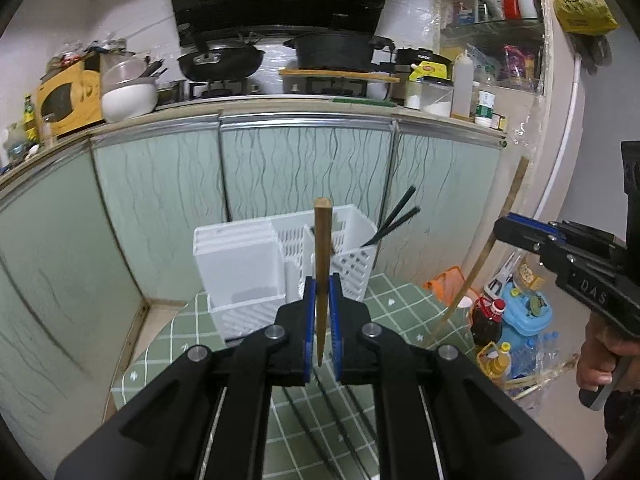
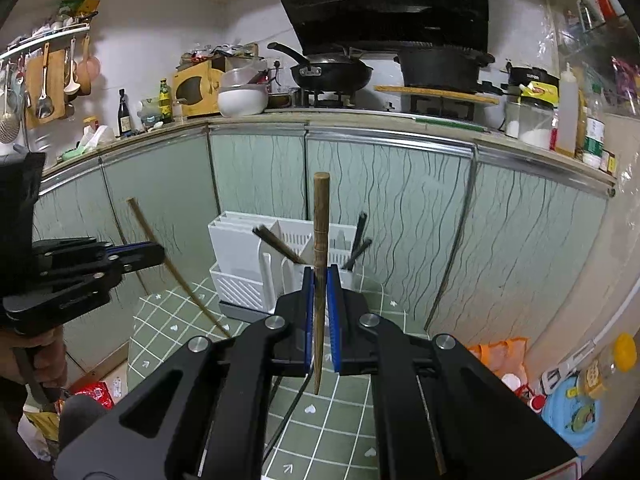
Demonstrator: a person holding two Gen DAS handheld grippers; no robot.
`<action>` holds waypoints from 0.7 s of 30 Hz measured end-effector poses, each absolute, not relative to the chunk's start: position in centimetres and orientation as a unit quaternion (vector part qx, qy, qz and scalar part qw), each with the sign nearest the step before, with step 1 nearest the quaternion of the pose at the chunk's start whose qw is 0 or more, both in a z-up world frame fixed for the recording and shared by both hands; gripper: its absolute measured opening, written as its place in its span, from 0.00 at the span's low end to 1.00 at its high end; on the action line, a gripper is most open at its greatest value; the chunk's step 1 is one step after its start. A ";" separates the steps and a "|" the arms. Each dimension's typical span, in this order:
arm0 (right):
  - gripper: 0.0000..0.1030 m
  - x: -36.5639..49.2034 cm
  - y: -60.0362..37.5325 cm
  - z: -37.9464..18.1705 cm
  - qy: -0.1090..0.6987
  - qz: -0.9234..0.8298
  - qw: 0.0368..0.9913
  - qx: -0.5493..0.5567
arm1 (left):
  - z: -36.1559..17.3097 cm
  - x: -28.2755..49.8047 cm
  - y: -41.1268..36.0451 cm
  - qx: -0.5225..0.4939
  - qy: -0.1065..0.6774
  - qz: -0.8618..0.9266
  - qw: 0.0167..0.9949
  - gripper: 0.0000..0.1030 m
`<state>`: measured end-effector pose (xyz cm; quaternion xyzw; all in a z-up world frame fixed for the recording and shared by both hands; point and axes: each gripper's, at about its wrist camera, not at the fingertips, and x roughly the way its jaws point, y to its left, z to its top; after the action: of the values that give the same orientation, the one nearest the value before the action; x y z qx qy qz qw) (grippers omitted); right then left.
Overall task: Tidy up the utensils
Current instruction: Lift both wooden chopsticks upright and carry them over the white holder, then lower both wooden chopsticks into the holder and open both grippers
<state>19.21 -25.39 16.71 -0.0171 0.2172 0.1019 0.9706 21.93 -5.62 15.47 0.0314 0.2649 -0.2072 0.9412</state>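
Carrying one wooden chopstick [image 1: 321,276] in each clamped tongs [image 1: 321,292], left and right [image 2: 320,288]; next, lowering both into the white holder [image 1: 348,256].

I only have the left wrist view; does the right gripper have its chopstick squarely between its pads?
Observer: Yes, the right gripper is shut on a wooden chopstick, which stands upright with its tip below the pads.
Operator: Does the holder hide anything from me?
Observer: Dark chopsticks lean left out of it, near its middle.
Operator: Are other utensils about?
Observer: Ladles hang from a wall rail, far left.
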 end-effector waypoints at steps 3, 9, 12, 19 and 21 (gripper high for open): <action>0.06 20.2 -25.5 18.3 0.211 0.106 0.972 -0.011 | 16.7 23.2 -6.2 0.027 0.264 -0.216 0.940 0.06; 0.06 22.6 -25.4 21.3 0.193 0.110 0.975 -0.015 | 19.1 25.2 -8.6 0.037 0.256 -0.236 0.937 0.06; 0.06 24.2 -25.0 22.4 0.186 0.113 0.976 -0.022 | 20.1 26.4 -9.8 0.043 0.251 -0.240 0.937 0.06; 0.06 27.5 -24.1 23.5 0.178 0.124 0.976 -0.028 | 22.6 29.5 -11.2 0.041 0.237 -0.243 0.940 0.06; 0.06 28.4 -24.1 23.9 0.174 0.124 0.976 -0.029 | 23.5 30.5 -11.4 0.041 0.232 -0.242 0.941 0.06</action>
<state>28.42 -24.09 23.87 -0.0293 0.1745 0.1240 0.9764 30.45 -11.43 23.50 0.0411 0.2321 -0.2425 0.9411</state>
